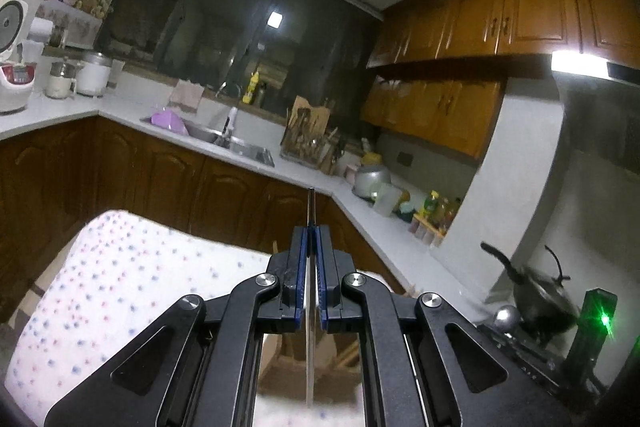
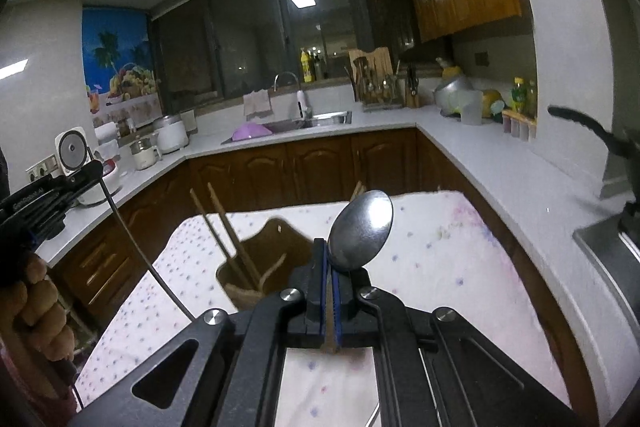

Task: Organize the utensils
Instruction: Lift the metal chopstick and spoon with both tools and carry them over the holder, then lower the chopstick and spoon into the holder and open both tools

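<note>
The left gripper (image 1: 311, 247) is clamped on a thin metal utensil (image 1: 311, 211) seen edge-on — its tip pokes past the blue pads (image 1: 302, 267), above a dotted white cloth (image 1: 120, 287).

spoon (image 2: 362, 229): glossy metal | holder (image 2: 260, 267): matt wood | tablecloth (image 2: 440, 267): dotted cloth

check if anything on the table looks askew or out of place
Nothing spilled or damaged. The chopsticks lean slanted in the wooden holder, normal for loose sticks. The right tongs grip a spoon above the dotted cloth.
</note>
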`<state>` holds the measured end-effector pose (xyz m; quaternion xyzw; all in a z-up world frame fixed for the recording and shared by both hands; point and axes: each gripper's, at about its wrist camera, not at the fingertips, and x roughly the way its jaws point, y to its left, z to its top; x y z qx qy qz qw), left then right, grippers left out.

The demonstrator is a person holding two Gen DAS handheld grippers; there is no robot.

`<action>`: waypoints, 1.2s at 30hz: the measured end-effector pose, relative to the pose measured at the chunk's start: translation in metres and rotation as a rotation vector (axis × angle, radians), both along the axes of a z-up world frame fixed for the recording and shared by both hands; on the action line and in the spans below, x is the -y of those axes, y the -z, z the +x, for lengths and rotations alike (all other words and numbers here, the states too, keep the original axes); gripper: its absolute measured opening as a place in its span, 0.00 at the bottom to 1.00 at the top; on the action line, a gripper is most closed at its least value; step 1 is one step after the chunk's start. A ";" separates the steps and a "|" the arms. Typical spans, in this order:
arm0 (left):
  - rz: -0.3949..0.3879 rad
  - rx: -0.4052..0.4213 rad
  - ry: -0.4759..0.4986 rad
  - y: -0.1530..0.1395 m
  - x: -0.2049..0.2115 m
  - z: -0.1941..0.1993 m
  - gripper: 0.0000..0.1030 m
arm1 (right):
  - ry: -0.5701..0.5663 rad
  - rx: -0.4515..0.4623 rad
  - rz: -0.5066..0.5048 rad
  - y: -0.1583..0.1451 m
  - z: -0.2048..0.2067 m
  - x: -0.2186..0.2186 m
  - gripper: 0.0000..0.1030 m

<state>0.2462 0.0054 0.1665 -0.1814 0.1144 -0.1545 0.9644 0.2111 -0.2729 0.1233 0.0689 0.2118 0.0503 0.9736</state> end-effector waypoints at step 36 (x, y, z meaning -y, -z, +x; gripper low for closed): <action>0.126 -0.146 -0.011 0.094 0.050 0.083 0.04 | -0.092 -0.212 0.017 0.077 0.100 -0.018 0.02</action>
